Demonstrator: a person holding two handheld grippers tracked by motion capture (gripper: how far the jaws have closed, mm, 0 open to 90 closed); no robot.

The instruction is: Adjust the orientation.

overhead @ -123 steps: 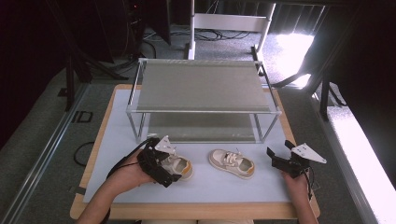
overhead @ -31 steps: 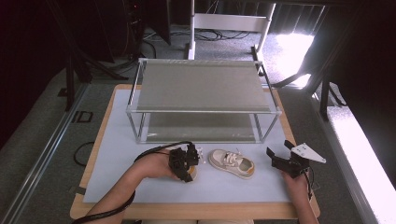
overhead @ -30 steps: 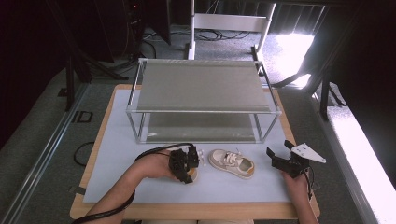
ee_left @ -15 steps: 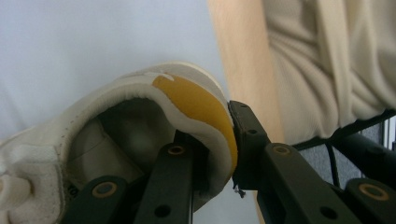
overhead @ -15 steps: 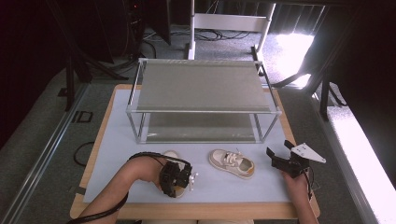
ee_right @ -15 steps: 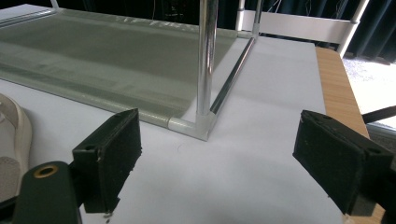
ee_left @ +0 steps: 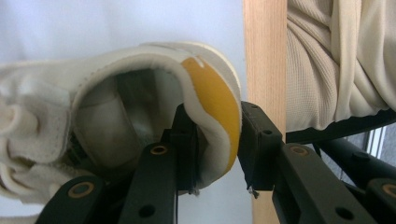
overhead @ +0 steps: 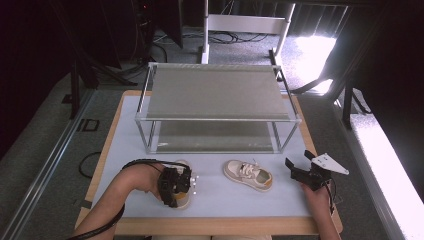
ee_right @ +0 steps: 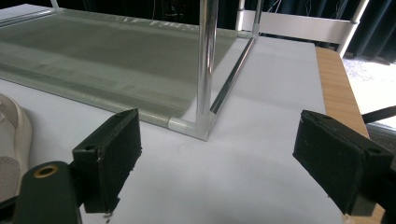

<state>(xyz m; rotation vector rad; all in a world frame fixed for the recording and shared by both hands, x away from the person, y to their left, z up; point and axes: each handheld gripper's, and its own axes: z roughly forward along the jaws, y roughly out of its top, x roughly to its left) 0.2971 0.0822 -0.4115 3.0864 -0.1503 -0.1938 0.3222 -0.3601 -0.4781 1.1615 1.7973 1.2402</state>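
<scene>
Two small cream shoes with orange heels lie on the white table mat. The left shoe lies near the front edge, heel toward the person. My left gripper has its jaws around that heel, one pad inside the collar and one on the orange back. The jaws have just been opening, and both pads still touch the heel. The other shoe lies in the middle. My right gripper hovers to its right, open, with nothing between its fingers.
A two-level metal rack with grey mesh shelves stands behind the shoes; its front corner post is just ahead of my right gripper. The wooden table edge and the person's light clothing lie just beyond the left shoe's heel.
My left hand has drawn the left shoe away from the other shoe, leftward and nearer the front edge. The right gripper has stayed where it was.
</scene>
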